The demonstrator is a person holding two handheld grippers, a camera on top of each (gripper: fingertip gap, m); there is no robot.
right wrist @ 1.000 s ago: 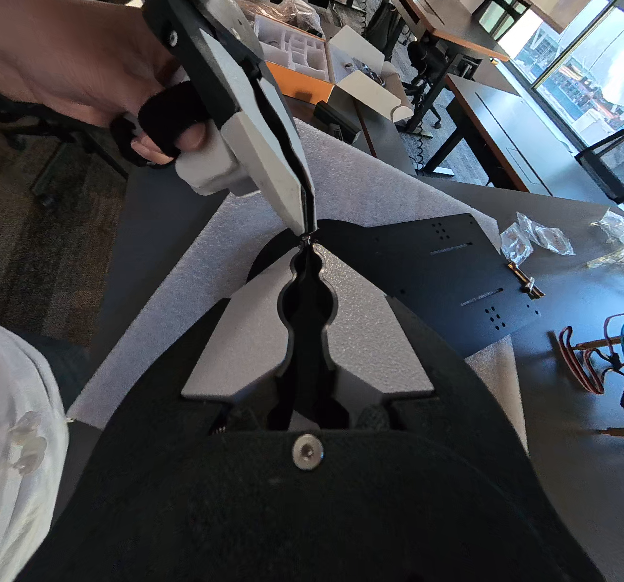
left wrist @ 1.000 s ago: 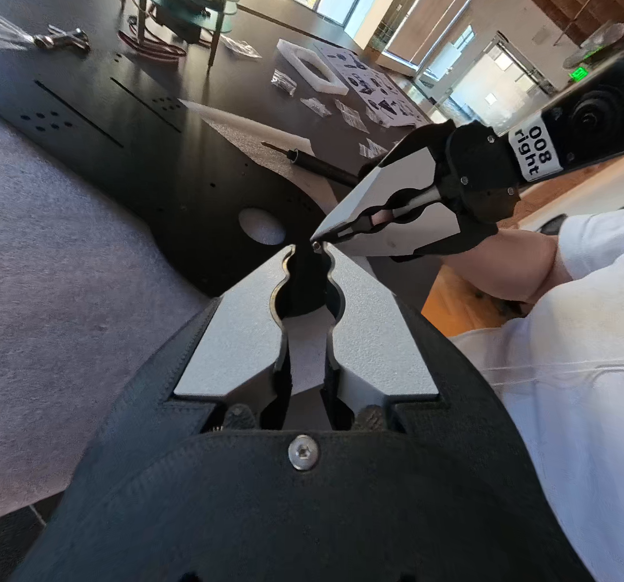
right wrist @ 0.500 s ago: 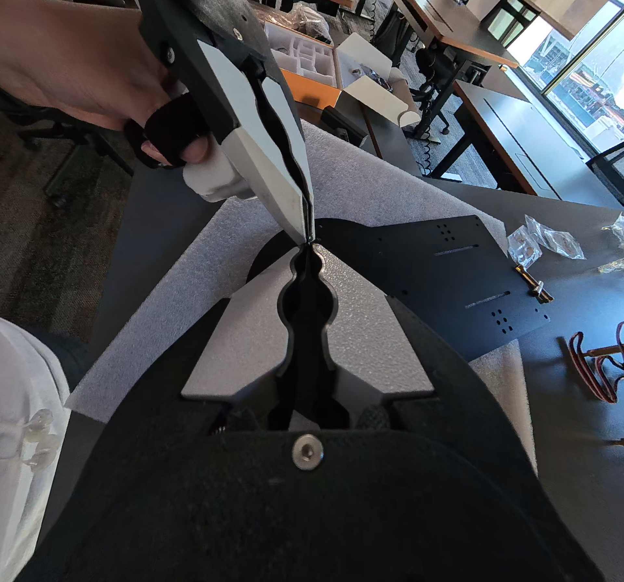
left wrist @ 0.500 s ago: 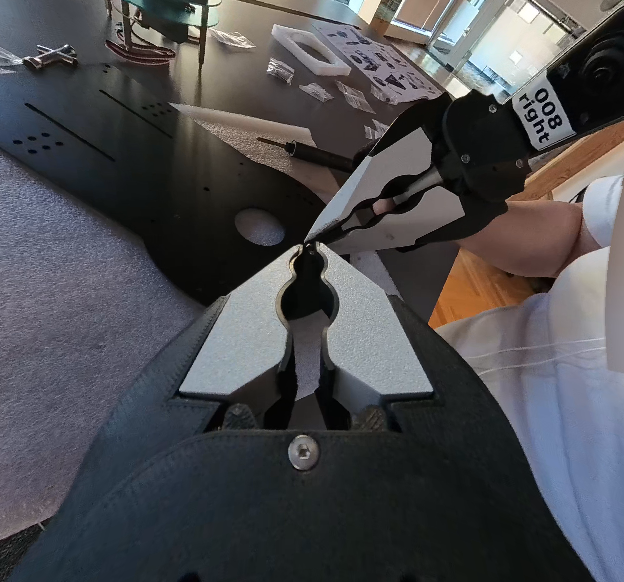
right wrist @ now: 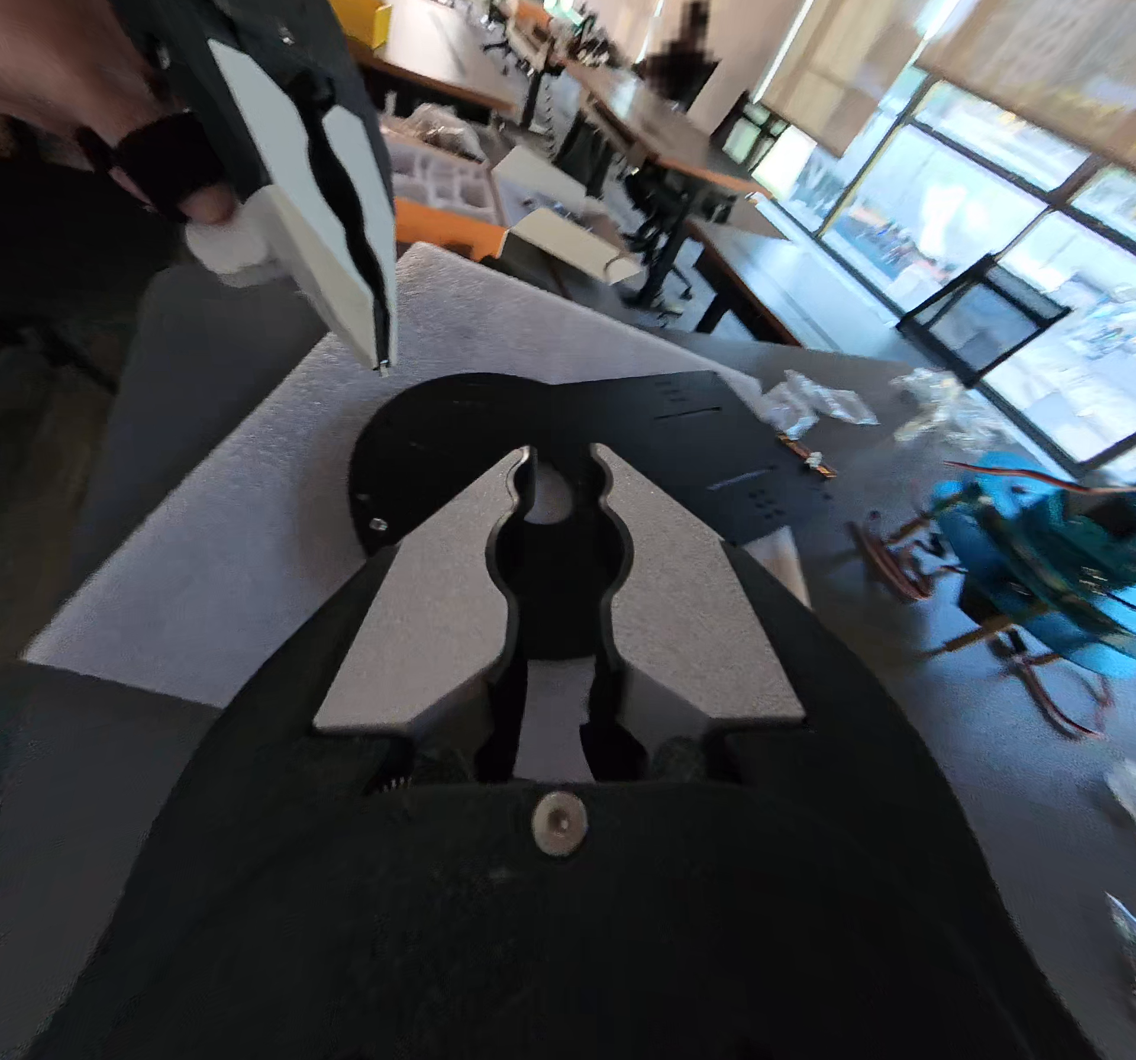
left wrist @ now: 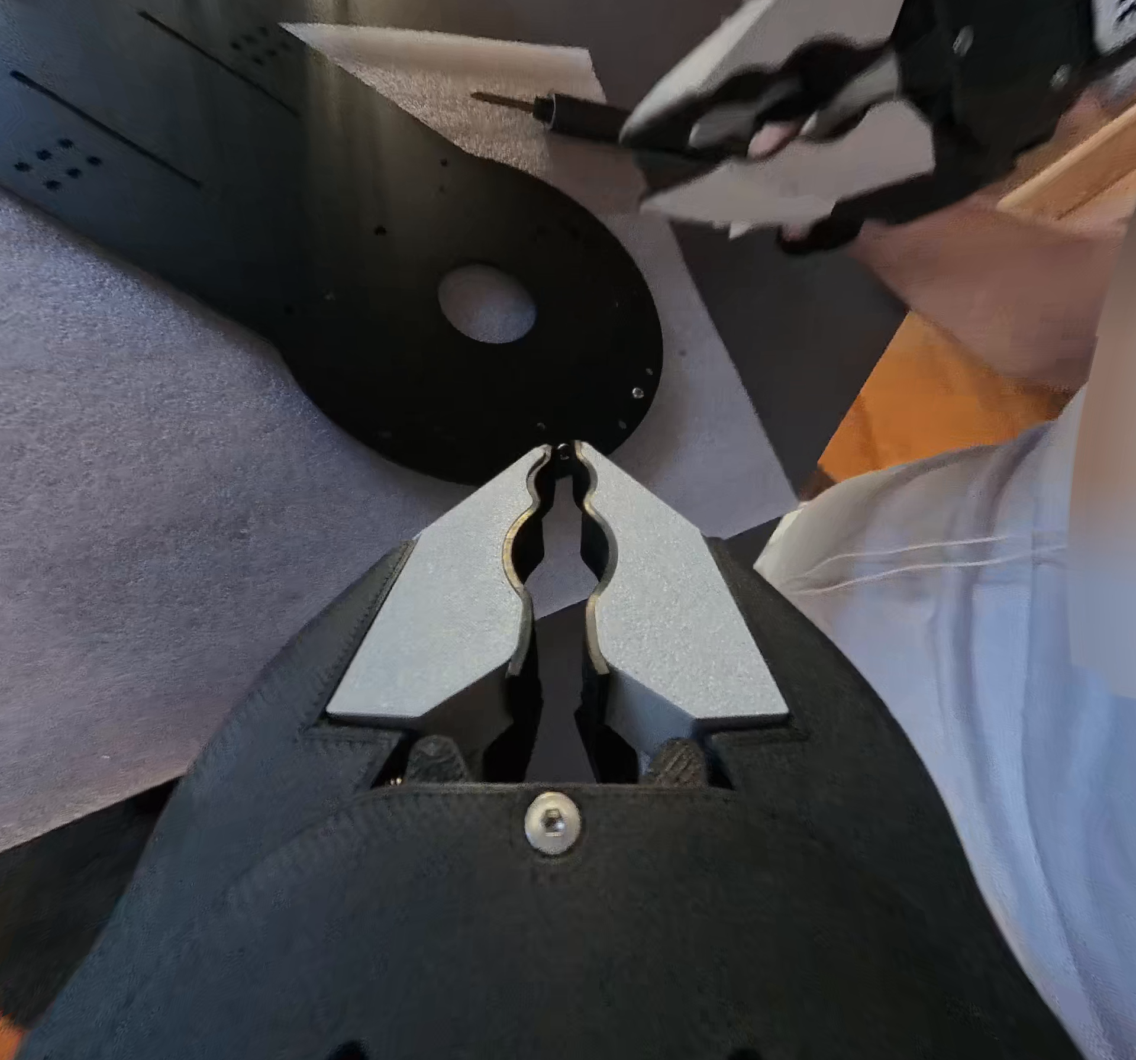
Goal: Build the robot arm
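Note:
My left gripper [left wrist: 562,449] is shut on a small screw [left wrist: 563,451] pinched at its very tips, just above the rounded end of a black metal plate [left wrist: 344,268] with a round hole [left wrist: 485,305]. In the right wrist view the left gripper [right wrist: 381,361] hangs over the plate's near rim [right wrist: 442,415]. My right gripper [right wrist: 560,452] is open and empty above the plate. It shows blurred in the left wrist view [left wrist: 639,169], up and to the right of the left gripper. Another small screw [left wrist: 637,393] sits in the plate's rim.
The plate lies on a white foam sheet [right wrist: 215,538] on a dark table. A black screwdriver [left wrist: 578,111] lies beyond the plate. A teal assembly with red wires [right wrist: 1014,545], clear plastic bags [right wrist: 805,403] and a small metal wrench [right wrist: 808,458] lie to the right. A white sleeve [left wrist: 983,661] is close. The left gripper's tips are roughly 9 centimeters from the right gripper's.
The two grippers met tip to tip on the small screw. Now the right gripper has opened and pulled away up and right, and the left keeps the screw, lowered toward the plate's rim.

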